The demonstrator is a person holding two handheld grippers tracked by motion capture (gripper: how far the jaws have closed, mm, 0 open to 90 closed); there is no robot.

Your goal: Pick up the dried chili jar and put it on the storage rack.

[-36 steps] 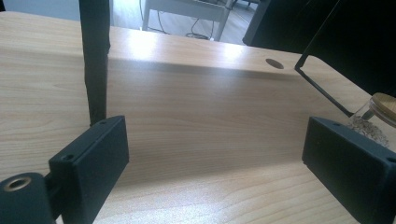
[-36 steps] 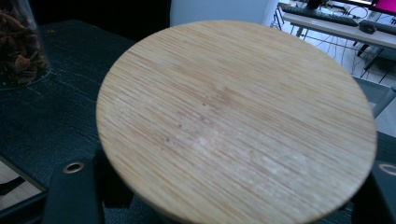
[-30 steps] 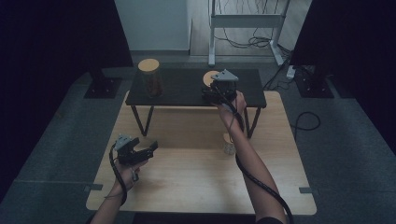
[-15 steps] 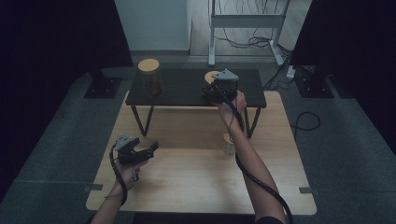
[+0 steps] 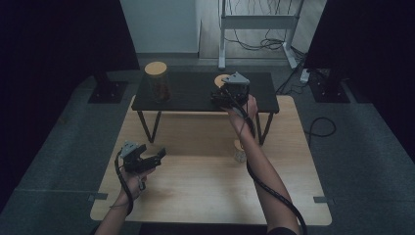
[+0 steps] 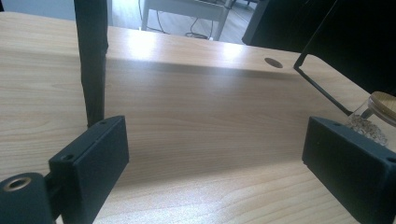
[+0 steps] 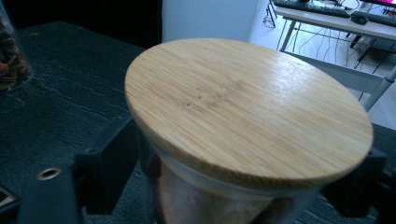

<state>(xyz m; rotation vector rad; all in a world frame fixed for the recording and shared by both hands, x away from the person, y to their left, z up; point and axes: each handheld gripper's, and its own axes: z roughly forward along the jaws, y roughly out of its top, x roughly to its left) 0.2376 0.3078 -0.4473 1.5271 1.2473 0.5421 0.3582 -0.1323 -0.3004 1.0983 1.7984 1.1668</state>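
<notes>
**Right gripper loosens on lidded jar**

Right gripper (image 5: 226, 94): jaws just opening, straddling the jar (image 7: 243, 140) on the black shelf (image 5: 195, 93), at 1 o'clock of the table (image 5: 205, 196). Left gripper (image 5: 147, 159), 8 o'clock, gapes wide, empty.

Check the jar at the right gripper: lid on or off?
On. In the right gripper view the bamboo lid sits flat on the glass jar, jaws either side.
</notes>
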